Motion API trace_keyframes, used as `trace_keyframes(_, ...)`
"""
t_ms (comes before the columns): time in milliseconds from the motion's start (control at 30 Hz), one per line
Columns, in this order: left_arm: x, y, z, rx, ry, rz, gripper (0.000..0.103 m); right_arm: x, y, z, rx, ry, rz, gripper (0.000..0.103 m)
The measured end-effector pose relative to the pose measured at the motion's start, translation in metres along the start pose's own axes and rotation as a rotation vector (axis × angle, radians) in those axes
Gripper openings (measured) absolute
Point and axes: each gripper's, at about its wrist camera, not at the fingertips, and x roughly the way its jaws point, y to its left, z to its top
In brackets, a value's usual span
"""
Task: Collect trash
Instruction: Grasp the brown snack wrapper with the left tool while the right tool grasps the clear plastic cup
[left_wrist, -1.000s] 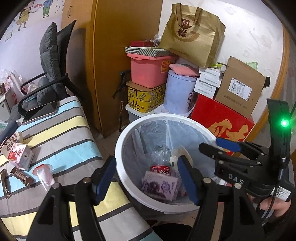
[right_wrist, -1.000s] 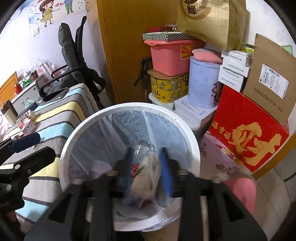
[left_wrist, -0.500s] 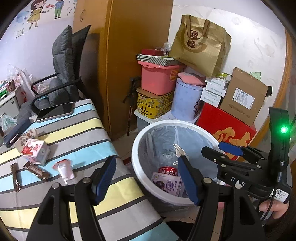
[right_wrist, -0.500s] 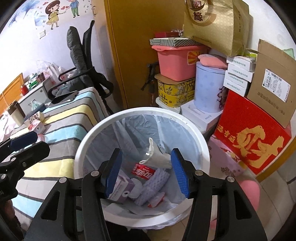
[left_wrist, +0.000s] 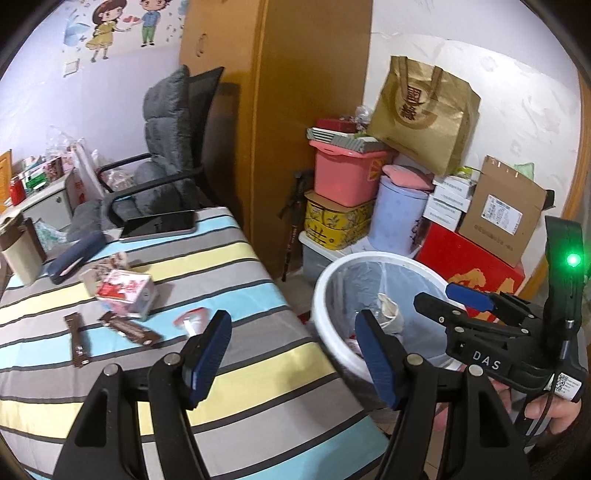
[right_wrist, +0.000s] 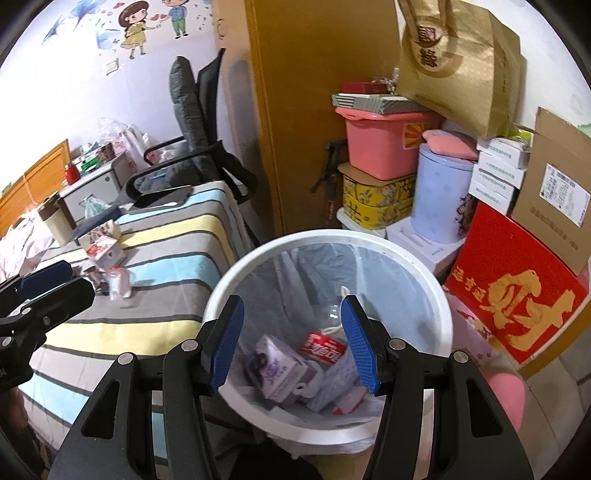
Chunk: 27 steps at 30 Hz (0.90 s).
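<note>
On the striped cloth-covered tabletop (left_wrist: 221, 266), at about nine o'clock in the left wrist view, lie two brown snack wrappers (left_wrist: 129, 330), with a red-and-white milk carton (left_wrist: 125, 291) just behind them at ten o'clock. Near them toward the centre rests a small clear plastic cup with a red lid (left_wrist: 192, 319), partly hidden by a blue finger pad.

The left hand-held gripper (left_wrist: 293, 356) hangs over the tabletop's right edge, released, its blue pads spread wide with nothing between them.

At about three o'clock stands the round white trash bin with a clear liner (left_wrist: 332, 291), just beside the tabletop. In the right wrist view the bin (right_wrist: 436, 291) fills the centre, and at its bottom lie a purple carton (right_wrist: 273, 363), a clear bottle with a red label (right_wrist: 323, 345) and other scraps.

The right hand-held gripper (right_wrist: 293, 343) hovers above the bin's mouth, also released and gripping nothing; the left wrist view shows it (left_wrist: 458, 304) at three o'clock, held in a hand.

Behind the bin, from one to three o'clock, are stacked a pink plastic tub (right_wrist: 384, 142), a lavender cylindrical container (right_wrist: 439, 195) and a red box with gold lettering (right_wrist: 517, 284).
</note>
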Motion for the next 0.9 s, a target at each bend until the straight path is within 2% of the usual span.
trace_keyframes(300, -0.018, 0.033, -0.006, -0.037, -0.017, 0.062, 0.072, -0.001, 0.031, 0.003, -0.035, -0.025, 0.054, 0.057)
trace_keyframes(467, -0.032, 0.067, -0.013, -0.093, -0.031, 0.116, 0.072, 0.006, 0.056, 0.006, -0.08, -0.026, 0.101, 0.057)
trace_keyframes(733, -0.043, 0.128, -0.035, -0.198, -0.009, 0.227, 0.072, 0.025, 0.094, 0.008, -0.159, 0.01, 0.163, 0.057)
trace_keyframes(900, -0.046, 0.155, -0.045, -0.247, -0.005, 0.266, 0.072, 0.036, 0.115, 0.01, -0.194, 0.036, 0.198, 0.057)
